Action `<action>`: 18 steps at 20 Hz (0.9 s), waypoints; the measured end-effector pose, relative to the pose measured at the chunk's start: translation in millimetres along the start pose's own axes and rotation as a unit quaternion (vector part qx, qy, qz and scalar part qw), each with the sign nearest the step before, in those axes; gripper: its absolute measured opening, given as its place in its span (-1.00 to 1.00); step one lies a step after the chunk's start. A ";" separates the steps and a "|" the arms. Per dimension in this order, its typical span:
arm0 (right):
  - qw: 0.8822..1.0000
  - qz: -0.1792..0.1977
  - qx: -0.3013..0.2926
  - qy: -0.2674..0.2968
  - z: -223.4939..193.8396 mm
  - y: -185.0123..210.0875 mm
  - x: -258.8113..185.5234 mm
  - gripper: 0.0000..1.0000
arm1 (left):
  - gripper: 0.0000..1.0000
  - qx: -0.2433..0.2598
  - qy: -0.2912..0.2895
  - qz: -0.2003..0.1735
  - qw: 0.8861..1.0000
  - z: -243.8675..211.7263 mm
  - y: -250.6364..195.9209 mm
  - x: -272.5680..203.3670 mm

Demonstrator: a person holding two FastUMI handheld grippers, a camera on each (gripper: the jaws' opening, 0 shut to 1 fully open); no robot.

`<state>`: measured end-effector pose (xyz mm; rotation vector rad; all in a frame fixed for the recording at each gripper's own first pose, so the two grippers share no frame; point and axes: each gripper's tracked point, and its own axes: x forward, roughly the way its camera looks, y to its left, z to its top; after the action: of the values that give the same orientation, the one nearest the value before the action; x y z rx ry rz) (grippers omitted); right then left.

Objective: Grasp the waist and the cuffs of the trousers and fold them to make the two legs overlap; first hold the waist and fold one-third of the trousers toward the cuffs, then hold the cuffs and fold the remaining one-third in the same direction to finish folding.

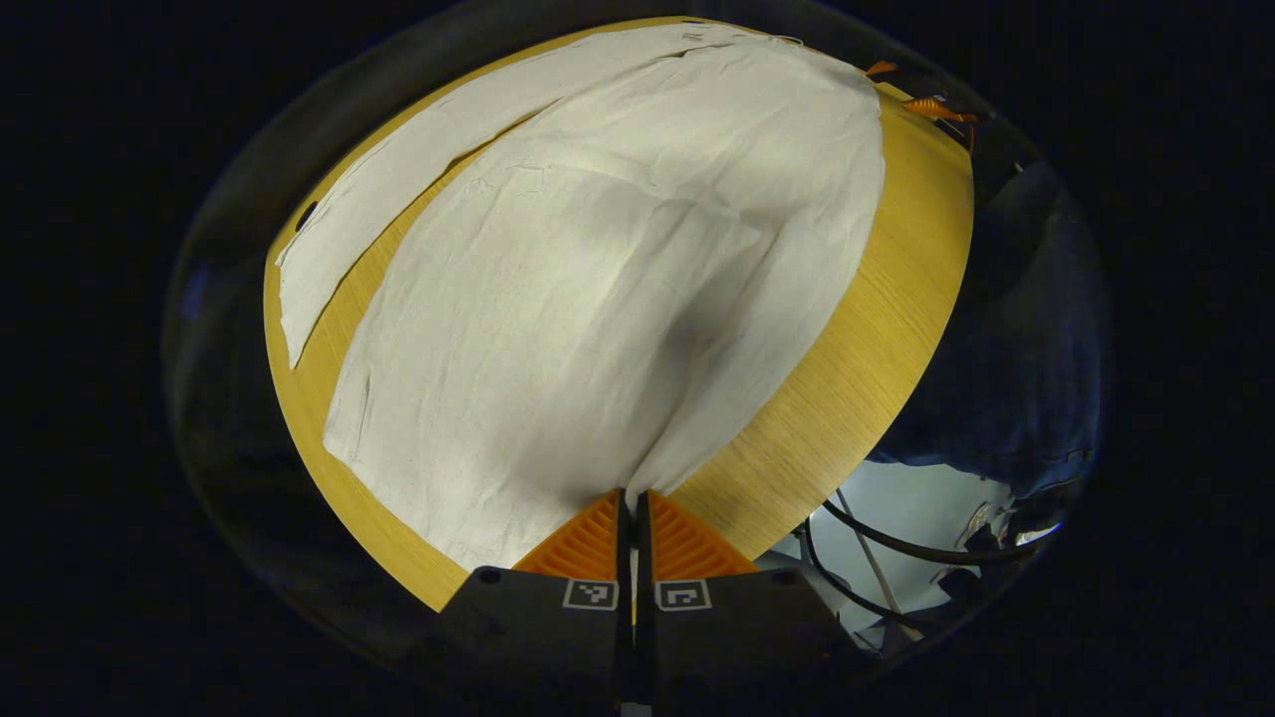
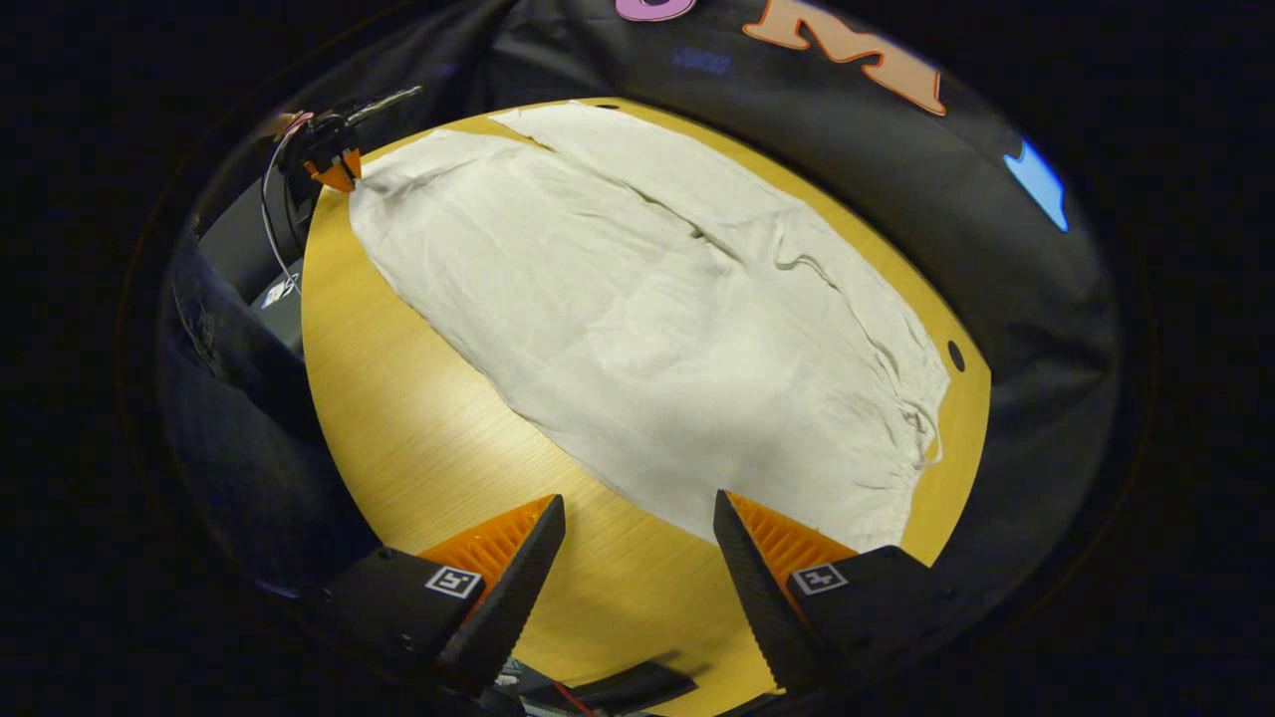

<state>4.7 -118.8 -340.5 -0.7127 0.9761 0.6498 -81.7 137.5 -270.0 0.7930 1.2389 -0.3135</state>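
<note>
Left tongs [image 1: 635, 518] pinch the trousers [image 1: 598, 299] on the wooden table [image 1: 847, 368]; right tongs [image 2: 637, 528] gape.

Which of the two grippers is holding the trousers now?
The left gripper: its fingers are closed on the edge of the trousers. The right gripper is open above the table, beside the cloth.

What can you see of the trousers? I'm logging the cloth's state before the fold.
The pale off-white woven cloth trousers lie spread flat on the round yellow wooden table, lightly creased, the two legs side by side with a slit of table between them. The gathered waist sits near the open right tool, which does not hold it. At the far cuff end, the left tool is shut on a corner of the cloth.
</note>
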 end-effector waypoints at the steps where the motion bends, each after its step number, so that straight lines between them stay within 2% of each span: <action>1: 1.000 0.005 -0.003 0.007 -0.3 -2.3 4.7 0.94 | -1.00 -0.003 0.001 0.002 1.000 0.0 0.1 0.1; 8: 0.999 0.041 -0.003 0.033 0.7 -4.4 23.0 0.92 | -1.00 -0.009 0.008 0.006 1.000 0.2 -0.5 0.1; 9: 0.998 0.049 -0.002 0.035 -0.2 -3.3 23.8 0.79 | -1.00 -0.008 0.008 0.004 1.000 0.0 -0.4 0.9; 12: 0.996 0.074 0.009 0.039 0.1 1.2 25.2 0.74 | -1.00 -0.009 0.006 -0.002 1.000 0.4 -0.1 1.5; 13: 0.996 0.073 0.011 0.042 -0.9 -0.1 26.0 0.51 | -1.00 -0.008 0.006 -0.005 1.000 0.3 -1.1 0.7; 14: 0.996 0.073 0.010 0.041 -0.7 -0.7 25.1 0.66 | -1.00 -0.007 0.005 -0.006 1.000 0.2 -0.6 0.9; 16: 0.996 0.074 0.008 0.045 -0.9 3.0 24.7 0.63 | -1.00 -0.004 0.004 -0.008 1.000 0.7 -1.3 1.0; 18: 0.996 0.070 0.003 0.048 1.3 5.1 23.8 0.14 | -1.00 -0.006 0.003 -0.011 1.000 0.9 -1.5 0.9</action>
<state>11.4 -110.7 -362.5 -0.6791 1.1231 0.7405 -81.7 136.0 -271.4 0.7715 1.2537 -0.3212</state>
